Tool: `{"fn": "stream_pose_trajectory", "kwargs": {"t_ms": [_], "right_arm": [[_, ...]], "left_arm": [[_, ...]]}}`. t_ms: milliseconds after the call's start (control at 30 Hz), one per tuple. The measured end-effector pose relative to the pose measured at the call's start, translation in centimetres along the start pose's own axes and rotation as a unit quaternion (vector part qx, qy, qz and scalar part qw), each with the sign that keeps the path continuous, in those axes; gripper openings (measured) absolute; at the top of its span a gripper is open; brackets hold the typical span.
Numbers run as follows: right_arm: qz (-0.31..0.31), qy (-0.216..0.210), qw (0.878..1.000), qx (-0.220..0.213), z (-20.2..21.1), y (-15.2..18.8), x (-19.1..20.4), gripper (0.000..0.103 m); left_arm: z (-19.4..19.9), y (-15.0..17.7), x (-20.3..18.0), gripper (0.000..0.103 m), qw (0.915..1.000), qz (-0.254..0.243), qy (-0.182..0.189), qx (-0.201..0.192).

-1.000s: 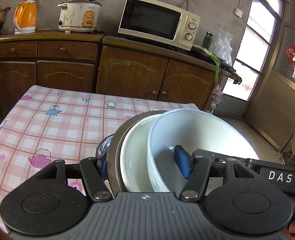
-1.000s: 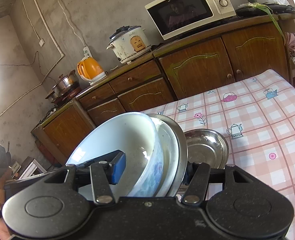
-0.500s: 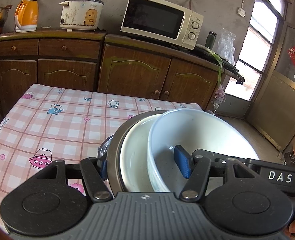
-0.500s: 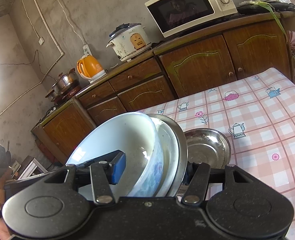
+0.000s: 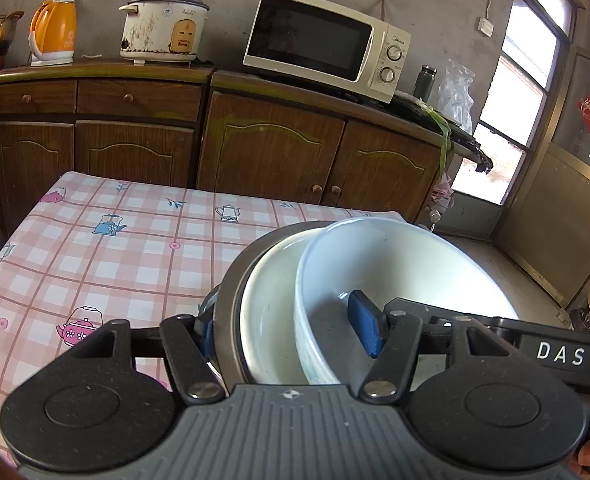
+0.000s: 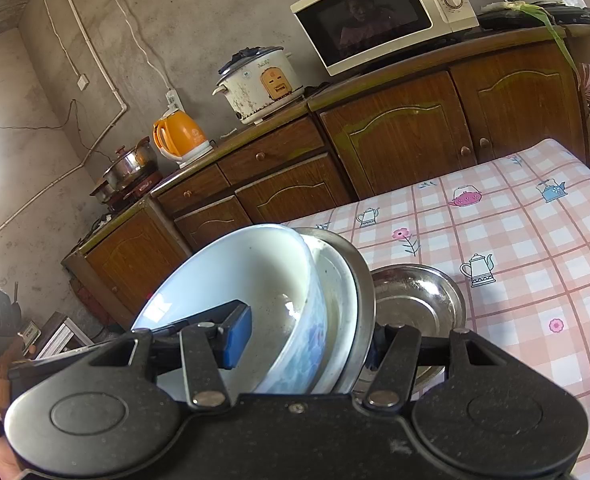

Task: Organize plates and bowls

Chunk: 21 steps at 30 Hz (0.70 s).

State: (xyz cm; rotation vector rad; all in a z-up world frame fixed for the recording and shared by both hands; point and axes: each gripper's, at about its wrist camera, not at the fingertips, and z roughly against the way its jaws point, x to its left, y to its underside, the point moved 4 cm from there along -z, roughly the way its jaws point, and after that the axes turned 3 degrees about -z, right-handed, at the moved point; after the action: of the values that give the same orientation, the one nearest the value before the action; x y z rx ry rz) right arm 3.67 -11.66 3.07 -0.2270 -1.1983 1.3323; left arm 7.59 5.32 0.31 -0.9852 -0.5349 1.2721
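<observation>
Stacked bowls [image 5: 375,280] stand on edge, clamped between both left tongs [image 5: 287,332] and right tongs [image 6: 307,336].

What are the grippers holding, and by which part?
Both the left gripper and right gripper clamp the stack's rims: white bowl, white plate, steel plate.

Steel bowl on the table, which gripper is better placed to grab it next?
Right, probably. The steel bowl lies in plain view just past the right gripper; from the left gripper it is almost hidden behind the dish stack. Both are shut on that stack, which must go down first.
</observation>
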Motion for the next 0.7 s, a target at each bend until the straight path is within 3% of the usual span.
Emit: {"fn": "stream_pose_trajectory", "kwargs": {"t_ms": [700], "right_arm": [[0.001, 0.001, 1.0, -0.008, 0.6, -0.3, 0.1, 0.067]], "left_arm": [[-0.9, -1.3, -0.1, 0.063, 0.9999, -0.006, 0.001, -0.009]]}}
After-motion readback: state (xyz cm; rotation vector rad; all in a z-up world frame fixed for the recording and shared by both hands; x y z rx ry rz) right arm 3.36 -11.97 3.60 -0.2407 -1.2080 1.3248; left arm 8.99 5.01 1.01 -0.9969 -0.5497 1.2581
